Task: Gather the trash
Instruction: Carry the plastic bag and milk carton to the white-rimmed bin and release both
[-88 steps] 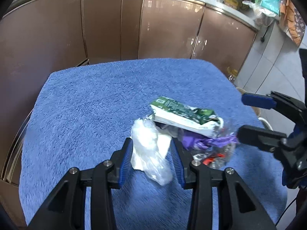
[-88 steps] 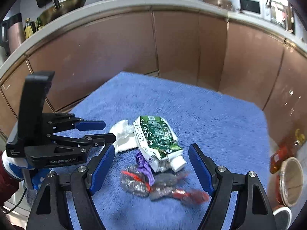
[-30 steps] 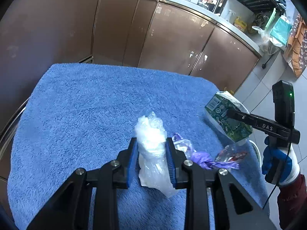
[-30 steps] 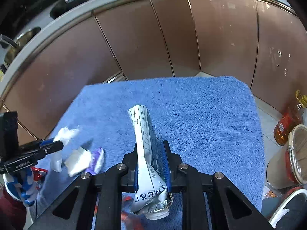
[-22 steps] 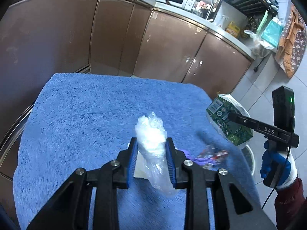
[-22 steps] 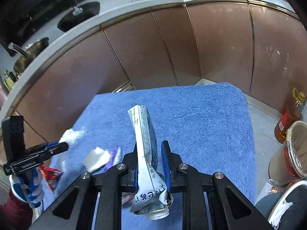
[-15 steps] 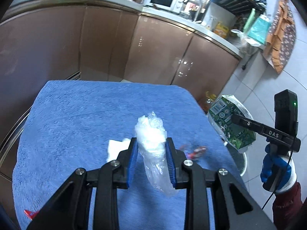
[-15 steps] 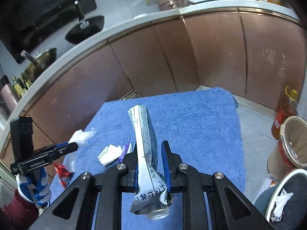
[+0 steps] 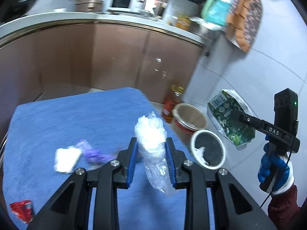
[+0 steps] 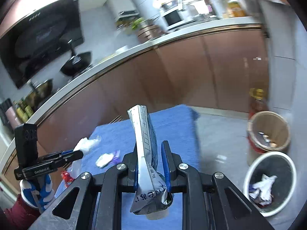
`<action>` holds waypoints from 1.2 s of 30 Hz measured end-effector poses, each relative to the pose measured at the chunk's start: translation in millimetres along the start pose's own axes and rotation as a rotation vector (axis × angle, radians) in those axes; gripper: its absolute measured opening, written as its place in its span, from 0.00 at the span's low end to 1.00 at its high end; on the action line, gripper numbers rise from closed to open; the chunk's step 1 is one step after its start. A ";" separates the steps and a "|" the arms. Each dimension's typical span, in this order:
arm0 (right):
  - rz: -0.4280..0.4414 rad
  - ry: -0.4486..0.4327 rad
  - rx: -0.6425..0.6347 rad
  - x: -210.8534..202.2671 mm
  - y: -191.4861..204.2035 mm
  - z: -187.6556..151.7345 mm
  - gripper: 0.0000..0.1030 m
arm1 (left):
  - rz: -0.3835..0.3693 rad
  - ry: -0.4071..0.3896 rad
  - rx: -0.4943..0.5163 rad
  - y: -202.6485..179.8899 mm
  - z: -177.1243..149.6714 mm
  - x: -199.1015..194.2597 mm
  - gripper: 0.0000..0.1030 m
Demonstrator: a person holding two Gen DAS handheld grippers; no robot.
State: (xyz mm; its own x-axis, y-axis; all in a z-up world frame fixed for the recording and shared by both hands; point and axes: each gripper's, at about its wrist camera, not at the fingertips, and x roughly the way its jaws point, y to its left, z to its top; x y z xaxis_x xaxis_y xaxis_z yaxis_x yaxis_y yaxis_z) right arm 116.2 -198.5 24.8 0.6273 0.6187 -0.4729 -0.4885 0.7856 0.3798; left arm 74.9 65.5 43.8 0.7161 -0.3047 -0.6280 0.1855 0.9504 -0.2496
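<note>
**Both claws lifted off the bench, trash in hand**

Since the earlier frames both claws have swung away from the blue towel toward the floor at the bench's right end, where two bins have come into view.

Nearest in the left wrist view, the left claw (image 9: 151, 160) is clamped on a crumpled clear plastic bag (image 9: 151, 141), whose loose tail hangs below the blue pads. In the right wrist view the right claw (image 10: 150, 165) is pinched tight on a flattened green milk carton (image 10: 146, 153), held upright with its silver inner face toward the camera and its crushed base drooping below the fingers.

Just beyond the left claw, on the blue towel (image 9: 76, 115) that covers the bench, lie a white tissue wad (image 9: 66, 159) and, touching its right side, a purple wrapper (image 9: 92, 152). A red wrapper (image 9: 22, 208) sits at the towel's near left corner.

Past the bench's edge, on the tiled floor, a white-rimmed bin with a black liner (image 10: 269, 182) holds some white paper. Behind it and touching it stands a tan bin (image 10: 268, 132), and a bottle of cooking oil (image 10: 257, 100) stands just behind that.

Farthest off run the brown cabinet fronts (image 9: 115, 57) under a pale countertop carrying a microwave (image 9: 120, 2).
</note>
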 end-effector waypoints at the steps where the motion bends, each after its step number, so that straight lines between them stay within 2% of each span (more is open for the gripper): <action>1: -0.028 -0.014 0.016 -8.4 -11.0 -1.7 0.18 | -0.020 0.011 0.018 -14.7 4.1 10.4 0.26; 6: -0.236 -0.073 0.073 -40.9 -67.9 -16.0 0.18 | -0.133 0.075 0.101 -93.5 18.0 72.0 0.26; 13: -0.450 -0.050 0.194 -44.9 -159.3 -48.3 0.18 | -0.265 0.199 0.199 -189.5 27.0 178.7 0.26; 18: -0.533 -0.006 0.265 -25.6 -212.8 -67.4 0.19 | -0.303 0.301 0.221 -238.8 25.3 256.7 0.26; 24: -0.616 0.032 0.329 0.0 -262.6 -82.5 0.21 | -0.324 0.381 0.160 -259.4 26.5 331.9 0.28; 25: -0.622 0.033 0.333 1.3 -267.2 -84.6 0.23 | -0.331 0.393 0.149 -260.1 23.9 339.4 0.28; 29: -0.677 0.034 0.324 -0.3 -270.8 -90.5 0.47 | -0.342 0.423 0.123 -263.6 19.1 362.0 0.29; 34: -0.728 0.021 0.289 -7.2 -261.0 -91.5 0.66 | -0.346 0.416 0.109 -260.0 18.7 357.8 0.31; 36: -0.769 0.001 0.272 -16.8 -248.6 -90.5 0.77 | -0.344 0.408 0.099 -257.3 19.6 355.6 0.34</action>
State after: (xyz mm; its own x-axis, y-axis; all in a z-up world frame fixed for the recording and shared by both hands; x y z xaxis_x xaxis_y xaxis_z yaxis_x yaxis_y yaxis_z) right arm 172.2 -403.5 -133.6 0.7268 -0.0933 -0.6805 0.2434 0.9614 0.1282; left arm 295.0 -286.1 -100.8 0.2867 -0.5803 -0.7623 0.4396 0.7866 -0.4335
